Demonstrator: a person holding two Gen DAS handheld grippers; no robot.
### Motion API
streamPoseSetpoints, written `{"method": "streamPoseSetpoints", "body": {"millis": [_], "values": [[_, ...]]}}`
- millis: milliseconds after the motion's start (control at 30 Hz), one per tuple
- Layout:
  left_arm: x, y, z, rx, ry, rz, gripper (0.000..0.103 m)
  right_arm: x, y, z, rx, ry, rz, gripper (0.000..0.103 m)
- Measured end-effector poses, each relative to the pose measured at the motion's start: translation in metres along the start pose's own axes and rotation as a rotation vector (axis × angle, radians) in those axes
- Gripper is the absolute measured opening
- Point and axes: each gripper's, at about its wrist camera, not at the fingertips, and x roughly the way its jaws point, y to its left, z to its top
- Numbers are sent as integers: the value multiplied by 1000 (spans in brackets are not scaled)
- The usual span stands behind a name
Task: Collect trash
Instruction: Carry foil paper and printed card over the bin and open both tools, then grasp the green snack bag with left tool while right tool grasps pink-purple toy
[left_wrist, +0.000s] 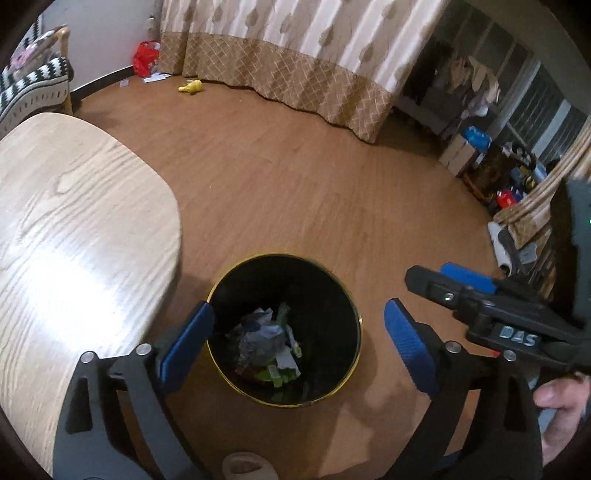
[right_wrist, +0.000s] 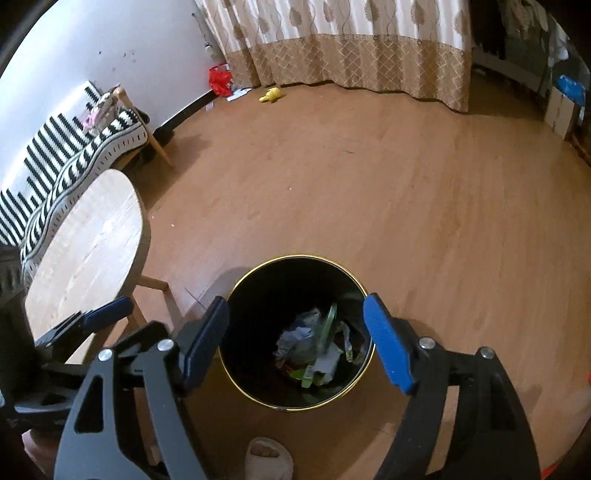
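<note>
A black trash bin with a gold rim (left_wrist: 356, 314) stands on the wooden floor; it also shows in the right wrist view (right_wrist: 258, 273). Crumpled paper and green wrappers (left_wrist: 269, 343) lie at its bottom, also seen in the right wrist view (right_wrist: 314, 347). My left gripper (left_wrist: 299, 332) is open and empty, held above the bin. My right gripper (right_wrist: 295, 332) is open and empty, also above the bin. The right gripper shows in the left wrist view (left_wrist: 448, 275) at the right. The left gripper shows in the right wrist view (right_wrist: 88, 321) at the left.
A light wooden table (left_wrist: 74, 229) stands left of the bin. A striped chair (right_wrist: 74, 155) is behind it. A yellow object (left_wrist: 191, 86) and a red bag (left_wrist: 146, 57) lie by the curtain. Boxes and clutter (left_wrist: 480, 155) sit at the right. A slippered foot (right_wrist: 267, 458) is near the bin.
</note>
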Motion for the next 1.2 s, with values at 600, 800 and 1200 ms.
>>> {"method": "streamPoseSetpoints", "body": {"millis": [600, 800, 1200], "values": [[-215, 213, -46, -278, -227, 413, 96, 10, 186, -5, -239, -5, 151, 83], [-312, 321, -115, -477, -289, 632, 96, 19, 318, -39, -450, 37, 247, 83], [-400, 453, -214, -730, -297, 781, 96, 26, 523, -143, -768, 121, 381, 84]]}}
